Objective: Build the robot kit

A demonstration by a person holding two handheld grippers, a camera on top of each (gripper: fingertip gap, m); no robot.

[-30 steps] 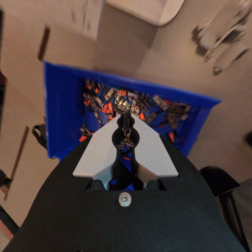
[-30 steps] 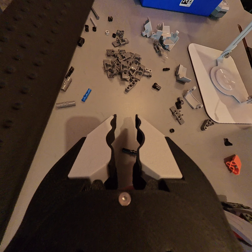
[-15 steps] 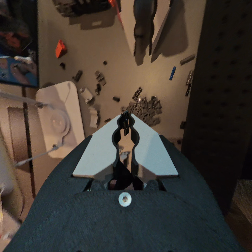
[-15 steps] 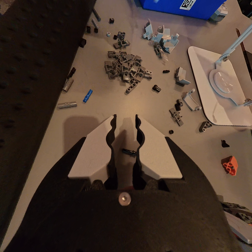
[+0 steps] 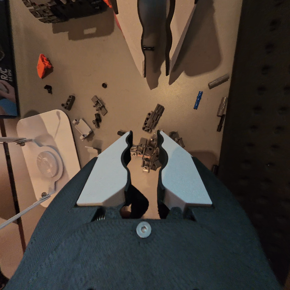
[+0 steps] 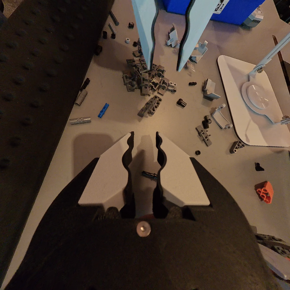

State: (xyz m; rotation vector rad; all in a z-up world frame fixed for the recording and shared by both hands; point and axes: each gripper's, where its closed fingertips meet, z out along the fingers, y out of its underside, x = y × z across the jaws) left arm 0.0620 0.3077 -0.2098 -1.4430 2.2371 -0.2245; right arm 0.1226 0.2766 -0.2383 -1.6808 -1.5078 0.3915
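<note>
The left claw (image 5: pixel 144 133) hangs released, its two fingers spread apart and empty, right above a heap of small grey building pieces (image 5: pixel 148 154) on the grey surface (image 5: pixel 87 65); one fingertip (image 6: pixel 148 66) appears to reach the top of that heap in the right wrist view. The right claw (image 6: pixel 144 133) is also released and low over the surface, with a small black pin (image 6: pixel 149 174) lying between its fingers, close against the right one. Near the heap lie a blue pin (image 6: pixel 103 110), a grey tube (image 6: pixel 80 120), an orange piece (image 6: pixel 264 194) and a white tray (image 6: pixel 235 87), with a blue bin (image 6: pixel 235 11) behind.
</note>
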